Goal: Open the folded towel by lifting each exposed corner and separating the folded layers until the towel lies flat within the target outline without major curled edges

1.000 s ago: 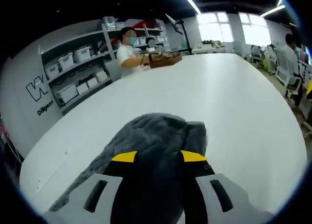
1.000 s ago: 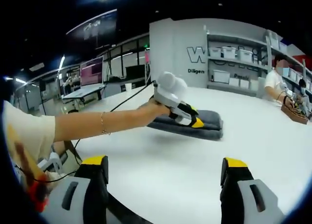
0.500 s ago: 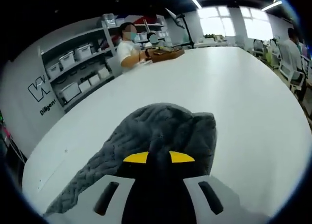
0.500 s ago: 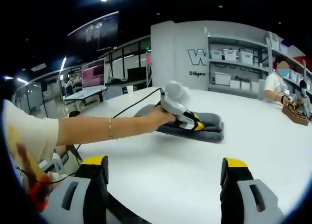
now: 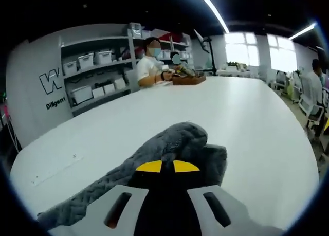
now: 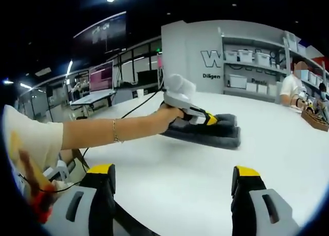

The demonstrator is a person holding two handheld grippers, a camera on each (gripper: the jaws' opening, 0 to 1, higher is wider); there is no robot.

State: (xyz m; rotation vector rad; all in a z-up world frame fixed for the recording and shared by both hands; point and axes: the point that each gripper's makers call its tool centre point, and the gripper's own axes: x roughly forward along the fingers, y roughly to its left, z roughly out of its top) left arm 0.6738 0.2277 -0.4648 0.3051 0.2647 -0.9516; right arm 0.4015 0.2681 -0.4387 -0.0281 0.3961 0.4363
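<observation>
**Left tongs pinching towel fold; right tongs idle**

Left tongs (image 5: 167, 166): yellow tips nearly together, clamped on a raised ridge of the grey towel (image 5: 175, 143). The towel lies folded on the white desk (image 5: 247, 118), bunched up at the grip. In the right gripper view, the left tongs (image 6: 208, 119) rest on the towel (image 6: 216, 133), held by the person's hand (image 6: 167, 115). Right tongs (image 6: 172, 177): spread wide, holding nothing, above bare desk (image 6: 175, 164), well apart from the towel.
</observation>
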